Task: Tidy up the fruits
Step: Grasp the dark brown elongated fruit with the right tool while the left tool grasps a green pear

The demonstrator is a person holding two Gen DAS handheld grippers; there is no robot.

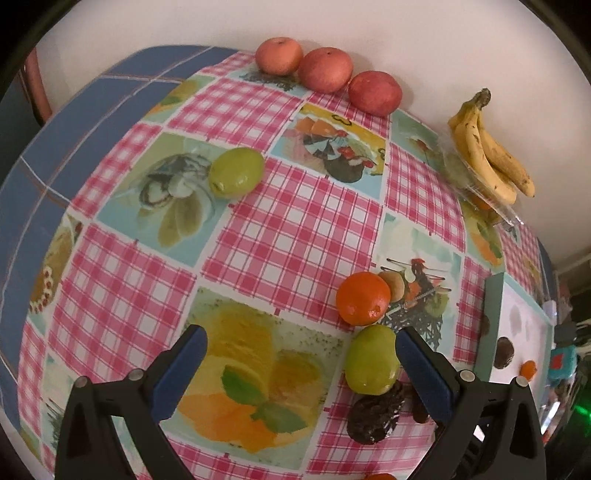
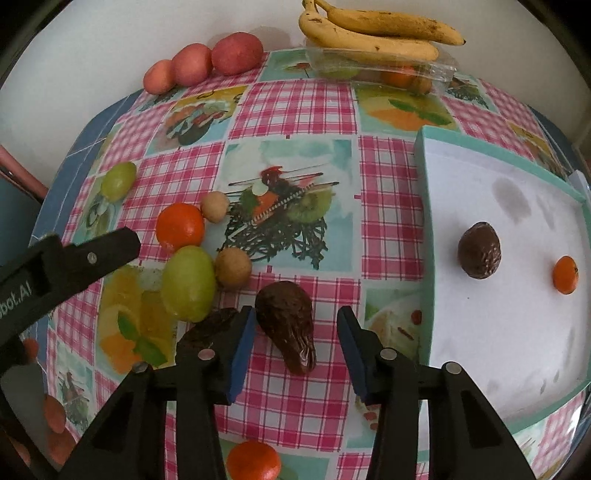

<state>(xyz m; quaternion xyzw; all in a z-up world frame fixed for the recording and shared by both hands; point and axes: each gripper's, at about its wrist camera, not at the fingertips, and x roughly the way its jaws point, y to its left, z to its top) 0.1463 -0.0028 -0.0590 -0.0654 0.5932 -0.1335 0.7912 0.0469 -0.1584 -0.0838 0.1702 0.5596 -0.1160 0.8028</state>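
My right gripper (image 2: 295, 332) is open, its blue pads on either side of a dark brown avocado (image 2: 286, 325) lying on the checked tablecloth. A second dark avocado (image 2: 210, 326) lies just left of it, behind the left finger. A green fruit (image 2: 188, 282), an orange mandarin (image 2: 180, 227) and two small tan fruits (image 2: 233, 267) lie nearby. My left gripper (image 1: 301, 369) is open and empty, the same green fruit (image 1: 371, 360) by its right finger. The teal-rimmed white tray (image 2: 424, 206) holds an avocado (image 2: 479, 250) and a mandarin (image 2: 565, 275).
Three red apples (image 1: 325, 68) line the far wall. Bananas (image 2: 373, 33) lie on a clear plastic box (image 2: 436, 72) of fruit at the back. Another green fruit (image 1: 236, 171) sits far left. A mandarin (image 2: 253, 461) lies near the front edge.
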